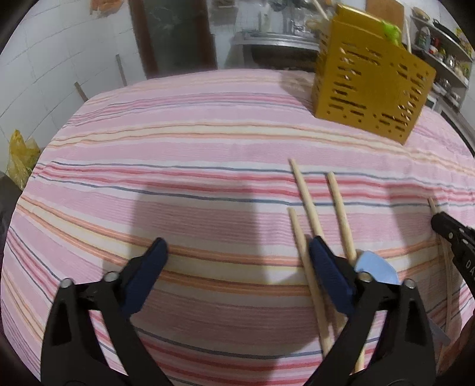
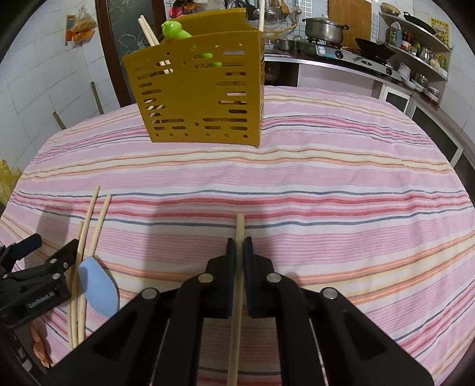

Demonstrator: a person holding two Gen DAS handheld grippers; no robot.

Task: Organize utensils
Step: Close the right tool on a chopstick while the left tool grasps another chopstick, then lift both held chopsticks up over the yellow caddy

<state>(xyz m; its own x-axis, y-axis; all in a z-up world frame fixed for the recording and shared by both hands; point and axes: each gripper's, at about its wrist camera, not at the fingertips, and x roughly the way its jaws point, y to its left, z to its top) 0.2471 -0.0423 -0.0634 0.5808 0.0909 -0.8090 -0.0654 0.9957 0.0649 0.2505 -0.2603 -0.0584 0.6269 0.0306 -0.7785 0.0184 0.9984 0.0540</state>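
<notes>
A yellow slotted utensil holder (image 2: 202, 95) (image 1: 371, 89) stands at the far side of the striped tablecloth (image 2: 326, 184). It holds a green utensil (image 2: 175, 29) and chopsticks (image 2: 148, 32). My right gripper (image 2: 240, 246) is shut on a single wooden chopstick (image 2: 240, 225) that points toward the holder. My left gripper (image 1: 237, 249) is open and low over the cloth. Its right finger (image 1: 326, 264) lies over three loose chopsticks (image 1: 305, 193) (image 2: 92, 231), one of them just inside the pad. A light blue spatula (image 1: 377, 267) (image 2: 98, 288) lies beside them. The right gripper (image 1: 442, 225) shows at the left wrist view's right edge.
Behind the table runs a kitchen counter with a pot (image 2: 323, 28), a wok (image 2: 374, 47) and shelves. A yellow plastic bag (image 1: 20, 160) sits off the table's left edge. A person's fingers (image 2: 38, 347) show by the left gripper (image 2: 49, 245).
</notes>
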